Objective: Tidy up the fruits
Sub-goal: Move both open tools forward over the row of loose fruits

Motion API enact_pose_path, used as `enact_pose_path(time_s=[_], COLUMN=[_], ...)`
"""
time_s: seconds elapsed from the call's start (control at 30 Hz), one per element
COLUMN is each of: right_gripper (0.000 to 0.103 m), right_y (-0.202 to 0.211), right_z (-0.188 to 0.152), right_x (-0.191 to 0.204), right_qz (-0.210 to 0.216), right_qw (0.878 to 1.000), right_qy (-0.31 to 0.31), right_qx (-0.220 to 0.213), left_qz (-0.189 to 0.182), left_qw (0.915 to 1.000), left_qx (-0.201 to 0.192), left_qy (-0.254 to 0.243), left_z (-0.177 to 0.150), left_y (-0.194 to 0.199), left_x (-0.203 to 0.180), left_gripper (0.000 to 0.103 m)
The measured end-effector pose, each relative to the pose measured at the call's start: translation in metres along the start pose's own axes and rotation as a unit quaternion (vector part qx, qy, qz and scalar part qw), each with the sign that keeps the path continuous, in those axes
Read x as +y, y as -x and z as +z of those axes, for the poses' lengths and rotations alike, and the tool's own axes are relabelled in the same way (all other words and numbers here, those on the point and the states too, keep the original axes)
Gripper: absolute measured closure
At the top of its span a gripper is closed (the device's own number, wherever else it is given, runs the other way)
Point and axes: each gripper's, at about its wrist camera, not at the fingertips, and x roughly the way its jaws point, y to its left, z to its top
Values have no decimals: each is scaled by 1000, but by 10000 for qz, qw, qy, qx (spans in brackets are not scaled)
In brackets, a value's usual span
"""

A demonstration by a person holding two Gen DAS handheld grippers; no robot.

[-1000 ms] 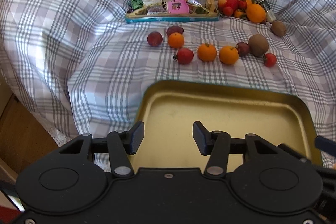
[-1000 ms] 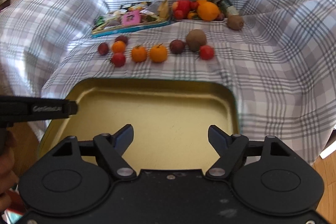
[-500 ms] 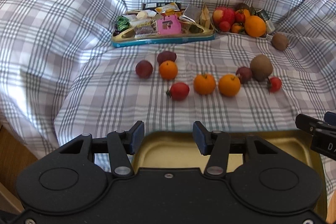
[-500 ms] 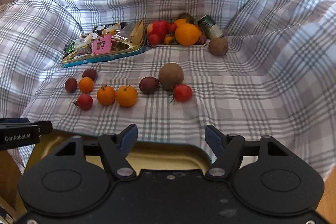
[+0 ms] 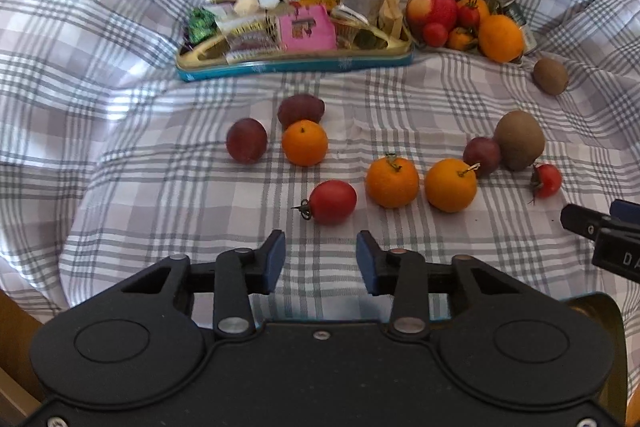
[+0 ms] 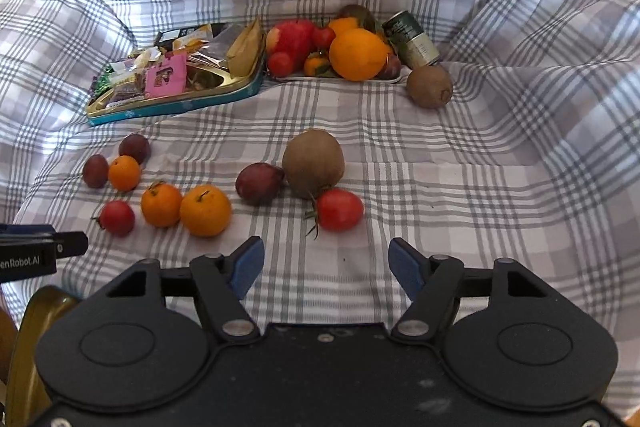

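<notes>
A grey-and-white checked cloth point(image 5: 400, 107) drapes a soft, rumpled surface, rising in folds behind and at both sides, with bare wood floor showing at the lower left edge. Loose fruit lies across its flat middle: a red tomato point(image 5: 332, 202) nearest the left gripper point(image 5: 320, 259), two oranges point(image 5: 392, 181) touching side by side, a smaller orange point(image 5: 305, 143) between two dark plums point(image 5: 246, 140), and farther right a brown kiwi point(image 6: 313, 163) with a plum and a second tomato point(image 6: 339, 209) pressed against it. At the back, a teal tin tray point(image 5: 296, 65) holds snack packets, beside a white plate point(image 6: 340, 78) heaped with an apple, oranges and tomatoes; a green can point(image 6: 412, 39) and another kiwi point(image 6: 429, 86) lie just beside it. The corner of a gold tray point(image 6: 44, 307) shows at the near edge. The left gripper's jaws have just been closing, with nothing between them; the right gripper point(image 6: 326, 263) stands apart and empty over bare cloth, short of the tomato.
</notes>
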Motion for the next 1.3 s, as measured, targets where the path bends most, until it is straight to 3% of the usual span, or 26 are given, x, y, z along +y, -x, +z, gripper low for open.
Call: enact_pose_path(time_s=[0.4,0.8,1.3], right_gripper=[44,46,46], right_y=[-46,-69,-84], right_z=[18,22,23], right_x=[-4,-5,-2], right_qz=[-43,-17,-46], right_qw=[9998,9995,9991], right_qy=[-20,54,119], right_qx=[184,321,403], left_qz=[-111,-99,-238], left_qw=[9992,9985,9985], left_qx=[380,541,433], left_qy=[-72,75,246], left_z=[15,22,28], left_y=[-34,-54,-65], left_x=[-3,4,11], left_gripper=[57,57,57])
